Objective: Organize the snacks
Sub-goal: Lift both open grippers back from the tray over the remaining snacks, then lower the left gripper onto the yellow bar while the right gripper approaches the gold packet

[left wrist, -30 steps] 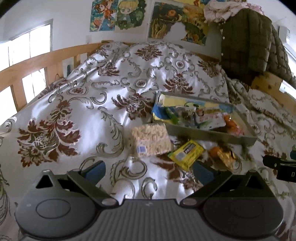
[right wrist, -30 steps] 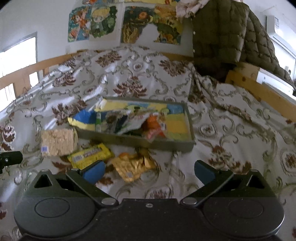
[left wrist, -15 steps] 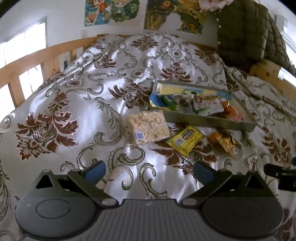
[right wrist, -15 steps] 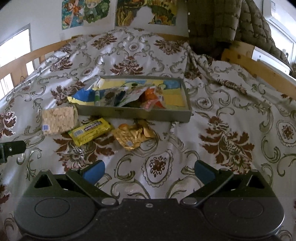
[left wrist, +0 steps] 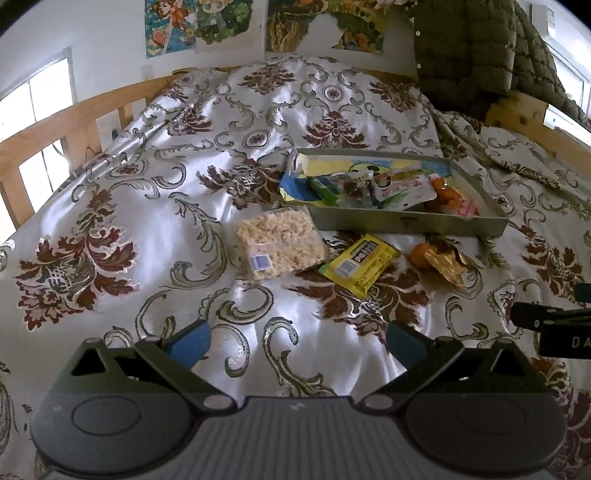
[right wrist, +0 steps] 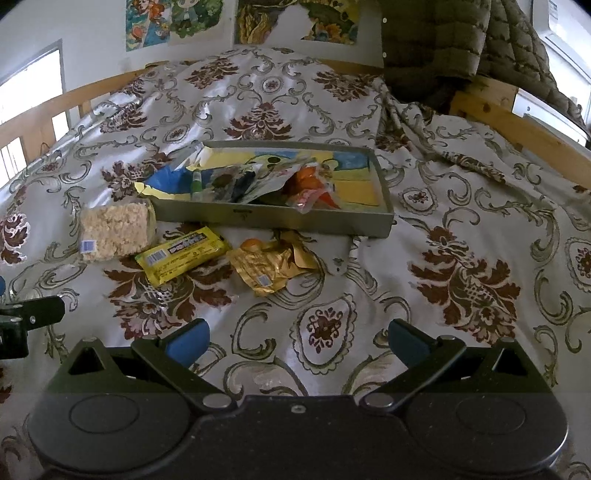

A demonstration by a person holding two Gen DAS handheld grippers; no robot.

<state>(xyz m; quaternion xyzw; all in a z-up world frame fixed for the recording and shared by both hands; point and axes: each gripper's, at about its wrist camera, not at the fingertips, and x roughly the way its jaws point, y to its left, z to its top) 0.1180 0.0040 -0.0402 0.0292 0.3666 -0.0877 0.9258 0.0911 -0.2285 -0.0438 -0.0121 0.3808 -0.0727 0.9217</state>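
Observation:
A grey tray holding several snack packets lies on the patterned bedspread. In front of it lie a clear pack of puffed rice cake, a yellow candy bar and a crumpled gold wrapper next to a small orange thing. My left gripper is open and empty, well short of the rice cake. My right gripper is open and empty, short of the gold wrapper.
The bedspread has a wooden rail along its left and a wooden frame at the right. A quilted green jacket hangs at the back right. Posters hang on the wall.
Both grippers have pulled back and risen from the snacks; the tray and packets appear farther and lower in view. Nothing was picked up.

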